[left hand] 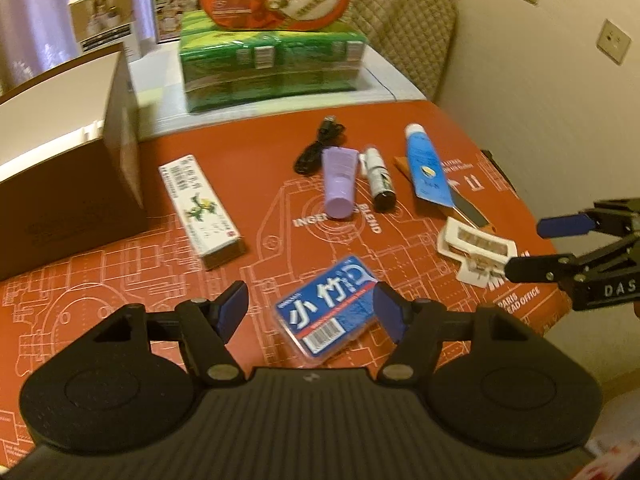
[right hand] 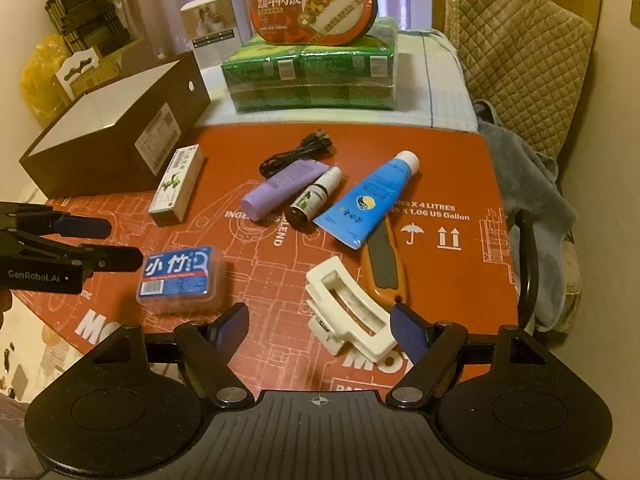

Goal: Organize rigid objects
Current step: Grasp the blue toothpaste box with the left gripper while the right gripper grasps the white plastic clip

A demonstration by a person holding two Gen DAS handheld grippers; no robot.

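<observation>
Nearest in the left wrist view, the left gripper (left hand: 310,308) hangs over the red mat (left hand: 120,280) with its jaws spread and nothing pinched; the blue floss box (left hand: 326,307) lies flat on the mat between and just beyond the blue pads (left hand: 232,306), untouched. In the right wrist view the right gripper (right hand: 320,330) is likewise spread wide and empty, the white hair clip (right hand: 348,312) lying on the mat between its fingers, its near end close to the right-hand pad, though whether they touch cannot be told. Just past the clip an orange utility knife (right hand: 384,272) lies partly under the blue tube (right hand: 370,200). Toward the mat's middle sit a small dark bottle (right hand: 316,198) and a lilac tube (right hand: 276,192) side by side (they look to be touching), with a black cable (right hand: 298,152) coiled behind them. To the left, a white and green carton (right hand: 176,186) rests near the open brown box (right hand: 116,136), which stands at the mat's far left edge. Farthest back, off the mat, a green wrapped pack (right hand: 312,80) carries a red meal tub (right hand: 314,12) on top
</observation>
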